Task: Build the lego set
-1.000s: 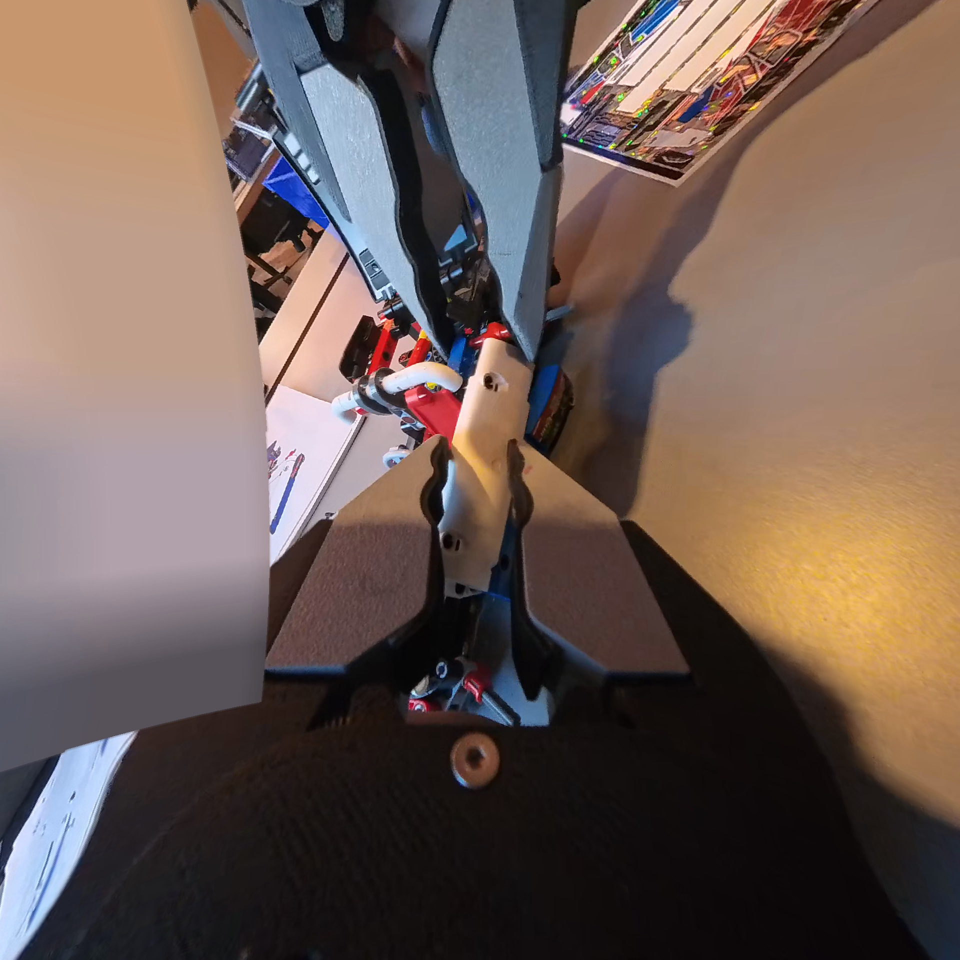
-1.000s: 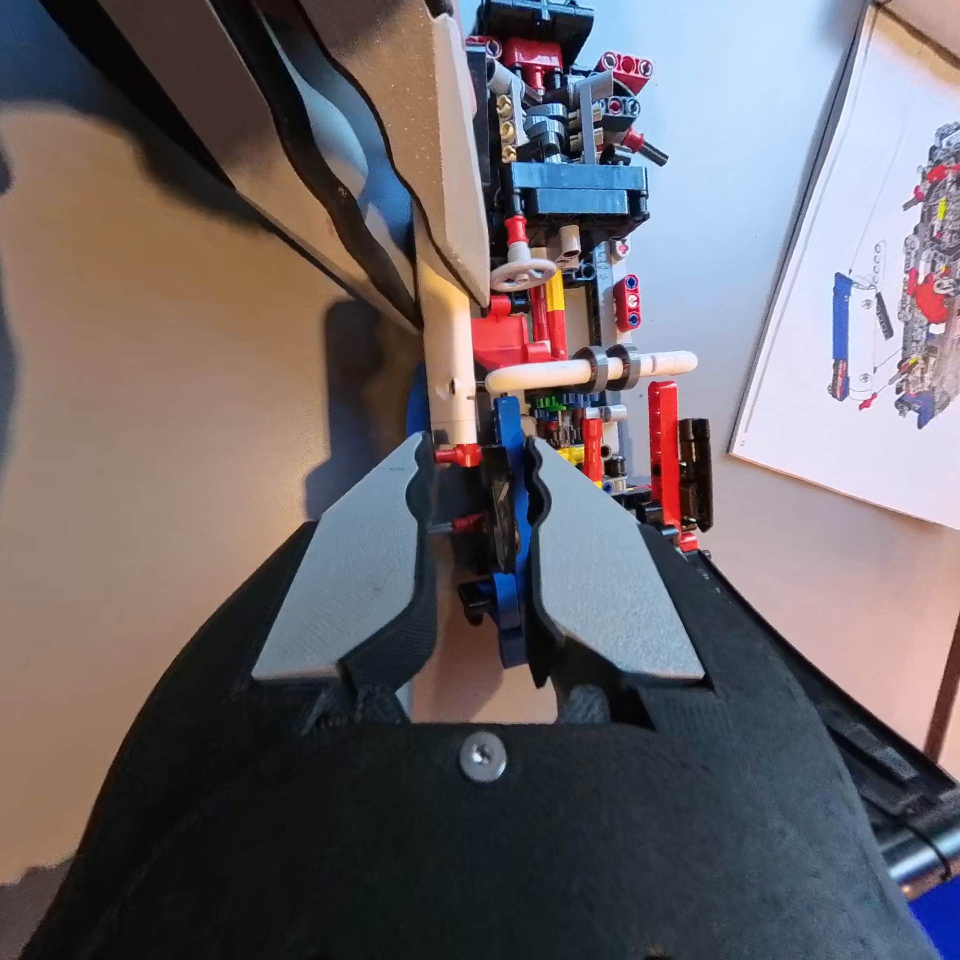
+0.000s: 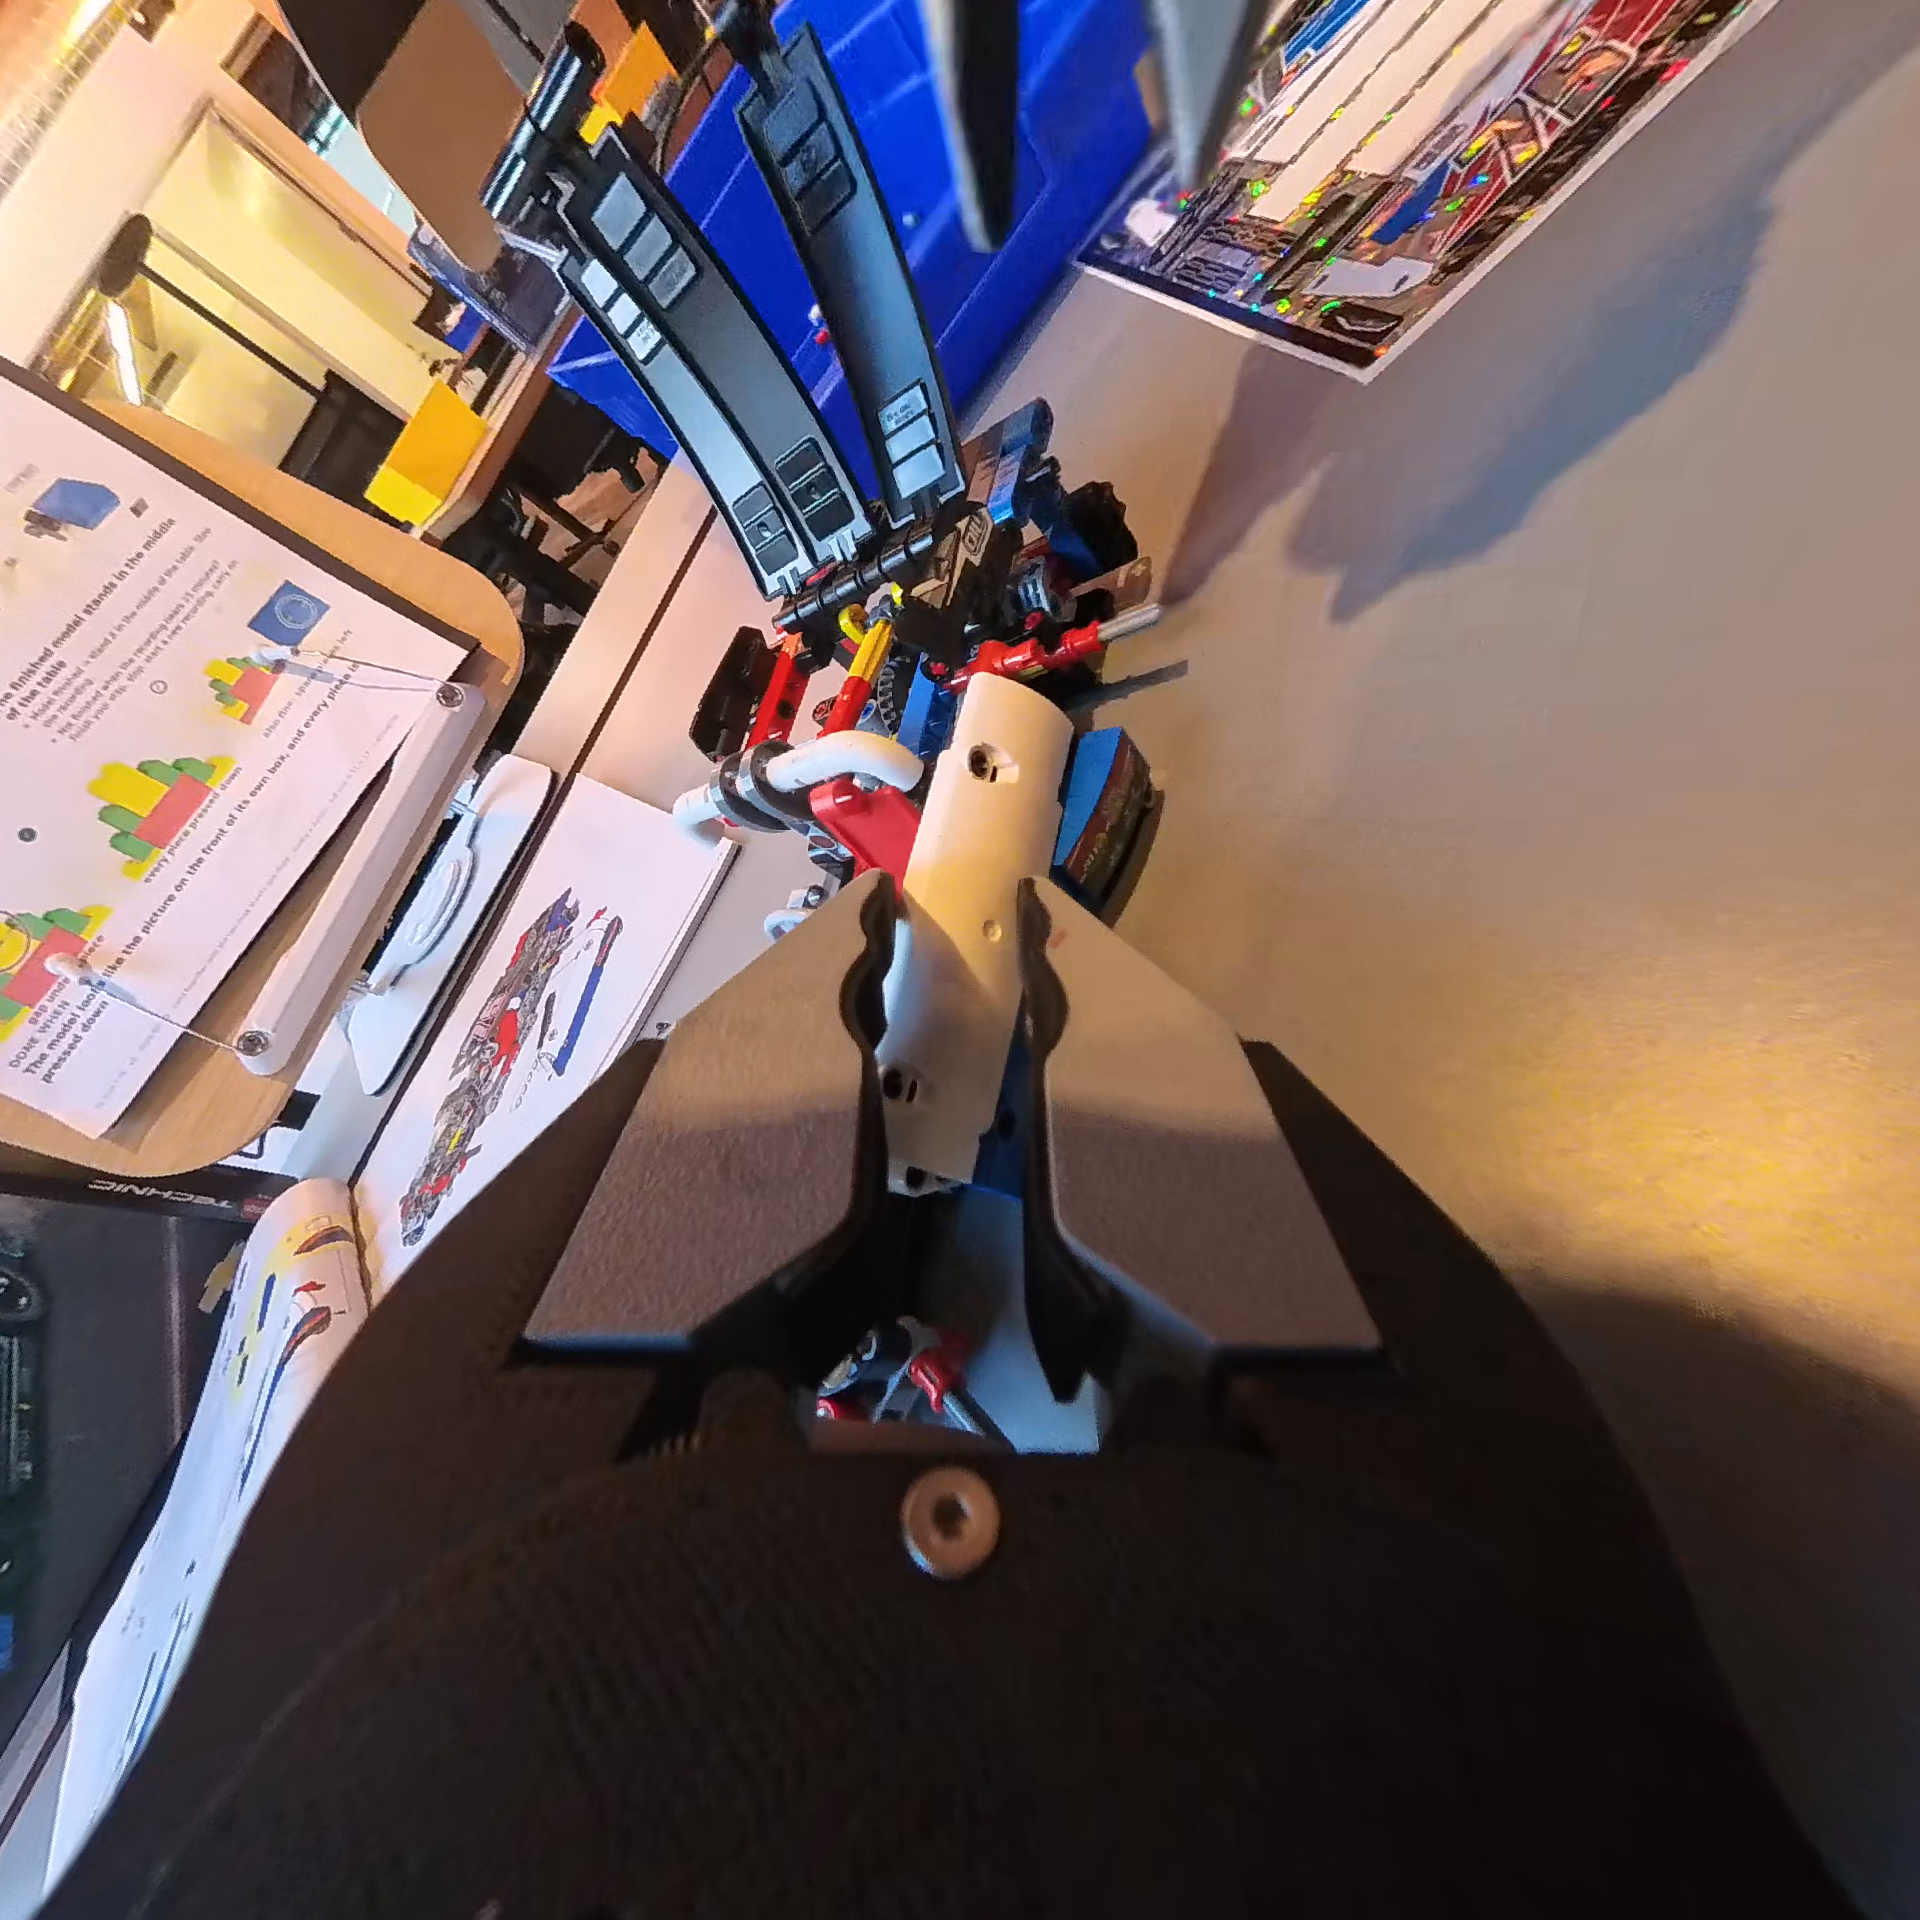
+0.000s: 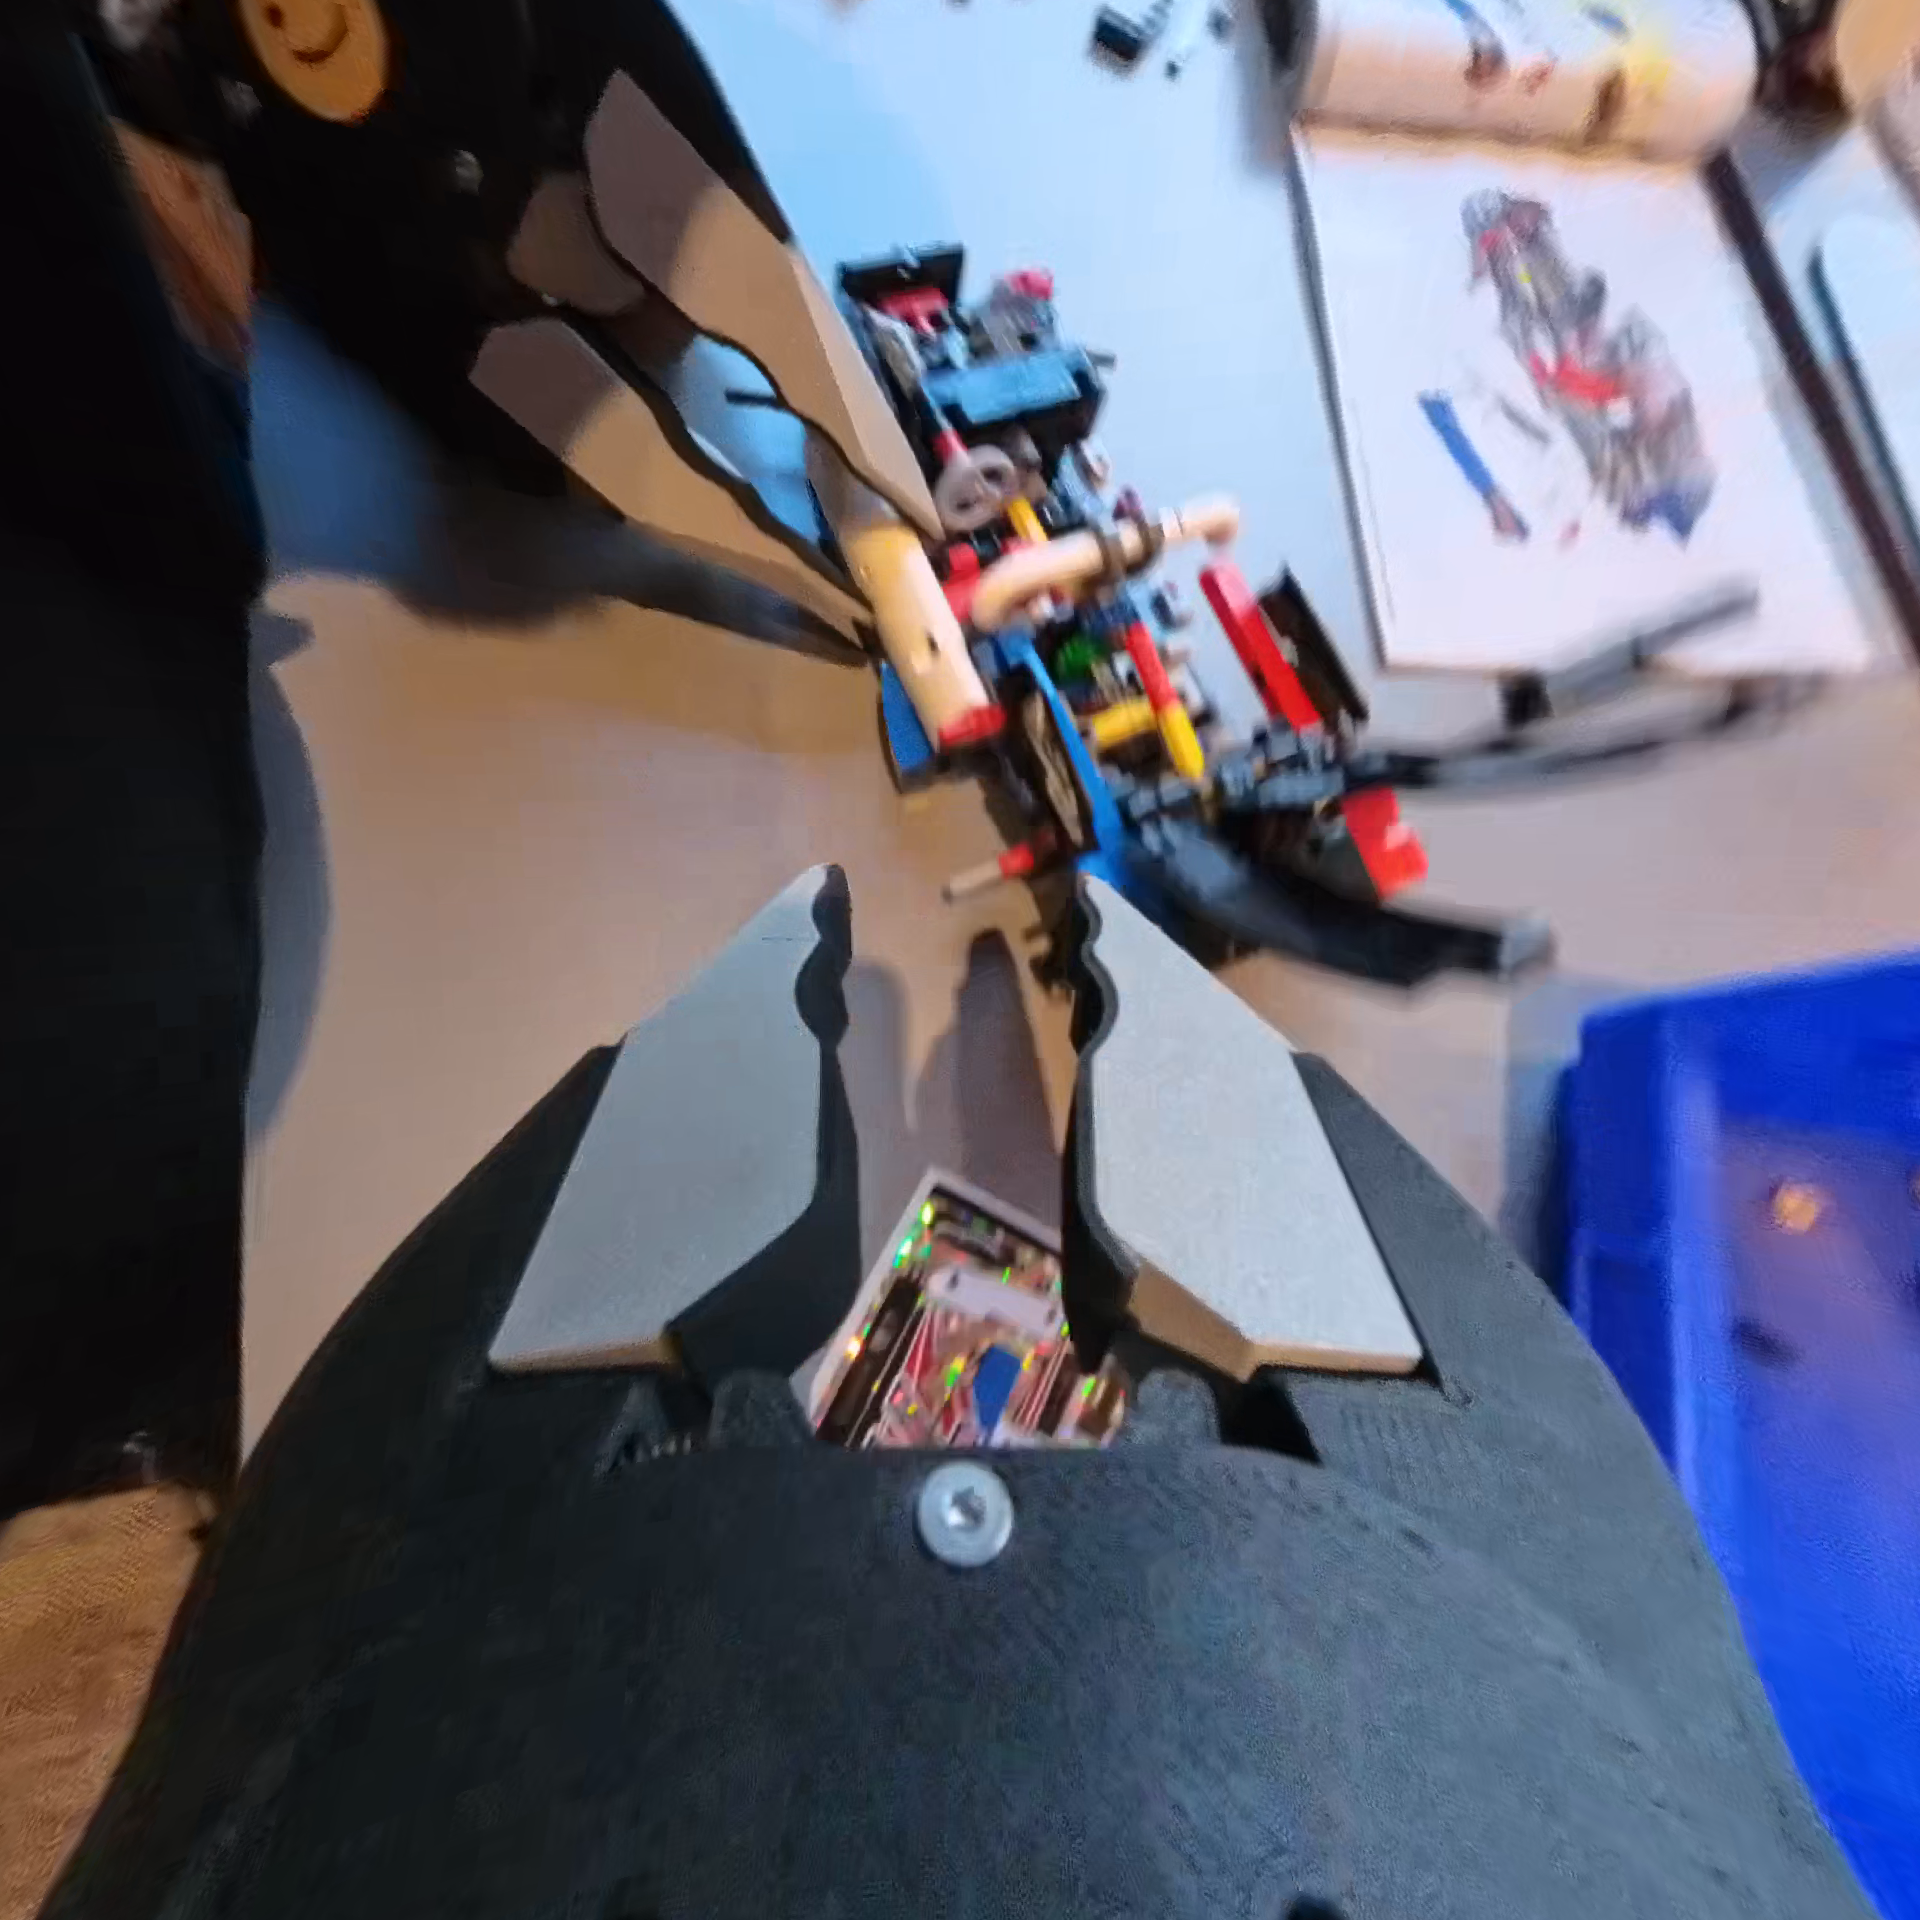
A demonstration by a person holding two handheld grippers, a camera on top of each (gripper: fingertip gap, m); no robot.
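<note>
The partly built lego model [image 3: 894, 665], in red, blue, black and white, lies on the table with long dark curved panels sticking out of its far end. My left gripper [image 3: 951, 914] is shut on the model's white panel [image 3: 987, 790]. My right gripper [image 4: 961, 914] is open and empty, held back from the model [image 4: 1101, 644] above the table. The right wrist view shows the left gripper [image 4: 899, 582] at upper left, clamped on the white panel [image 4: 920, 623]. The right gripper's fingers [image 3: 977, 114] show at the top of the left wrist view.
A blue bin [image 4: 1745, 1299] stands to the right of my right gripper and behind the model [image 3: 914, 208]. A shiny sticker sheet [image 3: 1403, 156] lies at the far right. A printed instruction sheet [image 4: 1558, 416] lies beside the model, and a page on a stand [image 3: 156, 727] is at the left. The gap from one gripper's tips to the other's is roughly 11 centimeters.
My right gripper has let go of the model's blue part, opened and pulled back away from it. My left gripper still holds the white panel.
</note>
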